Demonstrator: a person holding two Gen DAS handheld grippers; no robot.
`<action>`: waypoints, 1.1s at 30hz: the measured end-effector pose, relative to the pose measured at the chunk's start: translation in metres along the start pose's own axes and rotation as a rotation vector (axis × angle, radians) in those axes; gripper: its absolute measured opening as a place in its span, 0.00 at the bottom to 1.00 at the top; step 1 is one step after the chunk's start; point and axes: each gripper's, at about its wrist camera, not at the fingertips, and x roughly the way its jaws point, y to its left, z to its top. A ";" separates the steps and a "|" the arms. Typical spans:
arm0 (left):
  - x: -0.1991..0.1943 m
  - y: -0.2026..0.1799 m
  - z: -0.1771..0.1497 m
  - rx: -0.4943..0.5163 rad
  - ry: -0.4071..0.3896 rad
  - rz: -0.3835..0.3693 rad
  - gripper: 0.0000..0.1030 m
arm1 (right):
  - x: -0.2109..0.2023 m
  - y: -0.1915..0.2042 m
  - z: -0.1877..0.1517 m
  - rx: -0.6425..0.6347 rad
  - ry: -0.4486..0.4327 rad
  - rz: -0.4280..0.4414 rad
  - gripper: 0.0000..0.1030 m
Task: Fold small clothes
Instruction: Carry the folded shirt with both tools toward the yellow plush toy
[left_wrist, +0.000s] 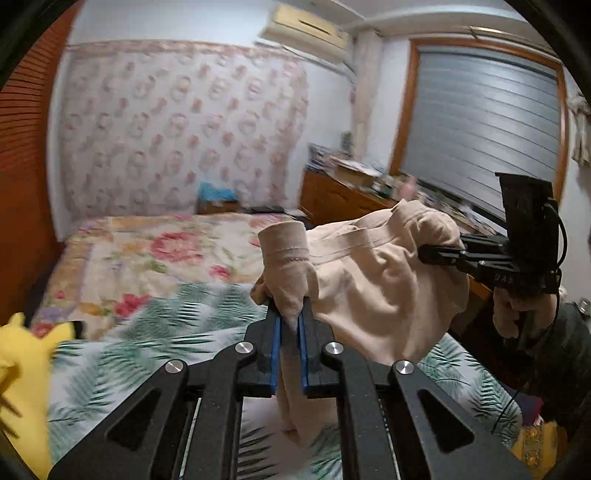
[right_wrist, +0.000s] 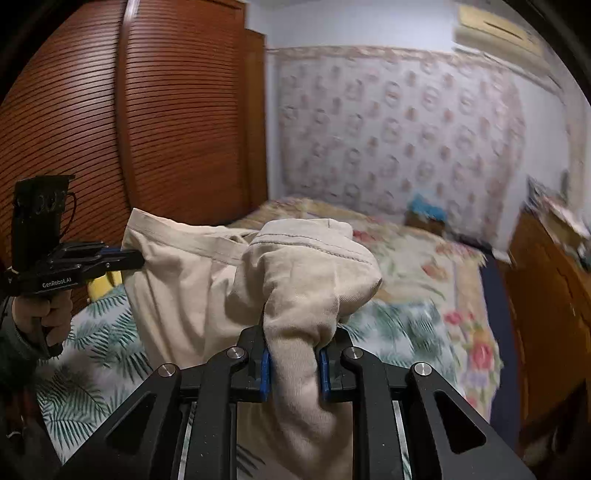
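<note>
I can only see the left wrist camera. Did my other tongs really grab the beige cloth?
Observer: Yes. In the right wrist view, the right tongs have both blue pads squeezing a thick bunch of the cloth.
Operator: What's holding up my left tongs?
Observer: A hand is wrapped round the handle below the left tongs, off to the left side of that view.

Bed (left_wrist: 155, 258) — wardrobe (right_wrist: 129, 110) — yellow plush (left_wrist: 22, 369).
</note>
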 end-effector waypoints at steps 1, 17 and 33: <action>-0.010 0.010 -0.001 -0.011 -0.012 0.022 0.09 | 0.006 0.007 0.006 -0.023 -0.002 0.018 0.19; -0.097 0.143 -0.094 -0.243 -0.004 0.347 0.09 | 0.184 0.140 0.089 -0.399 0.123 0.269 0.19; -0.107 0.179 -0.150 -0.366 0.058 0.454 0.09 | 0.324 0.225 0.123 -0.506 0.236 0.362 0.21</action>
